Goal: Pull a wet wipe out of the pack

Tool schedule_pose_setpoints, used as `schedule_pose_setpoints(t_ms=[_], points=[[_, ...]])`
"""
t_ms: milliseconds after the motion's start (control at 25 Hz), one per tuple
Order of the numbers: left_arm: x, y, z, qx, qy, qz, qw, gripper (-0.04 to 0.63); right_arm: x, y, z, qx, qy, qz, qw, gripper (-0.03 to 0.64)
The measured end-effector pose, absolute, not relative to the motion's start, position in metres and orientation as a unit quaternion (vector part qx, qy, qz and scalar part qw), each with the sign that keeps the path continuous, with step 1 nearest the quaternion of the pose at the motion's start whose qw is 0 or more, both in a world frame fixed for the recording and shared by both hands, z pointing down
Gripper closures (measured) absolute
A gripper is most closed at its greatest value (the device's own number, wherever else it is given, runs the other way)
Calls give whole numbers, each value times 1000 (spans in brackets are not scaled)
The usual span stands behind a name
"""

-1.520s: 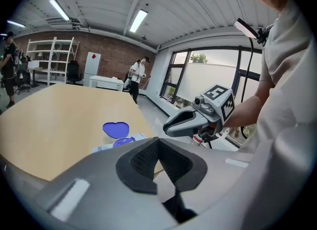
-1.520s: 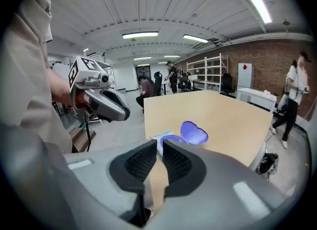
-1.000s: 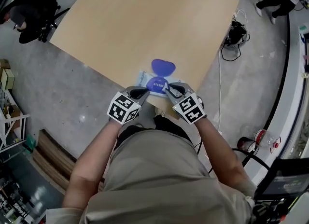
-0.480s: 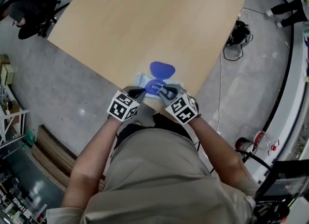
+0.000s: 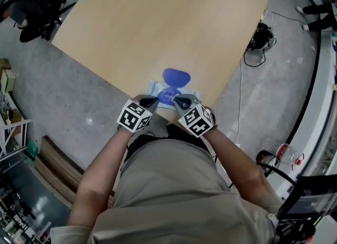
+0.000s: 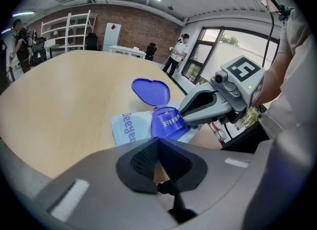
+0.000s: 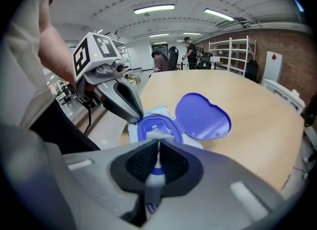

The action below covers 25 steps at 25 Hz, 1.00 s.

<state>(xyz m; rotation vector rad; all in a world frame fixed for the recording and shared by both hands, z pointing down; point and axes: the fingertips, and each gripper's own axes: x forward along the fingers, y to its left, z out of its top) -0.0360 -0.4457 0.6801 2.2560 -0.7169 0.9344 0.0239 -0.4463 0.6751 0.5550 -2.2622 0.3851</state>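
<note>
Nearest us, our right gripper [image 7: 158, 144] pinches a white wet wipe [image 7: 157, 136] poking from the wipe pack [image 5: 155, 86]. Our left gripper [image 6: 157, 142], jaws pressed together on nothing, rests its tip on the pack at the surface's [image 5: 158, 27] near edge. Beyond, the blue flip lid [image 5: 176, 74] lies open.

The wet wipe pack [image 6: 130, 129], a pale blue soft pouch with a round blue dispenser collar [image 6: 167, 123], lay flat at the near edge of the wooden table [image 5: 158, 27]. Its heart-shaped blue lid [image 7: 203, 116] was hinged fully open. A white wet wipe [image 7: 158, 135] protruded from the collar, pinched in the right gripper [image 7: 158, 147].
</note>
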Motion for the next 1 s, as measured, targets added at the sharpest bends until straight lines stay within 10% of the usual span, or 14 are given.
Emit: schedule_pose_setpoints(t_ms=[1000], points=[[-37,-445,681,849,-277,348,286,594,56,-459,642,286,-880,158,344,611]])
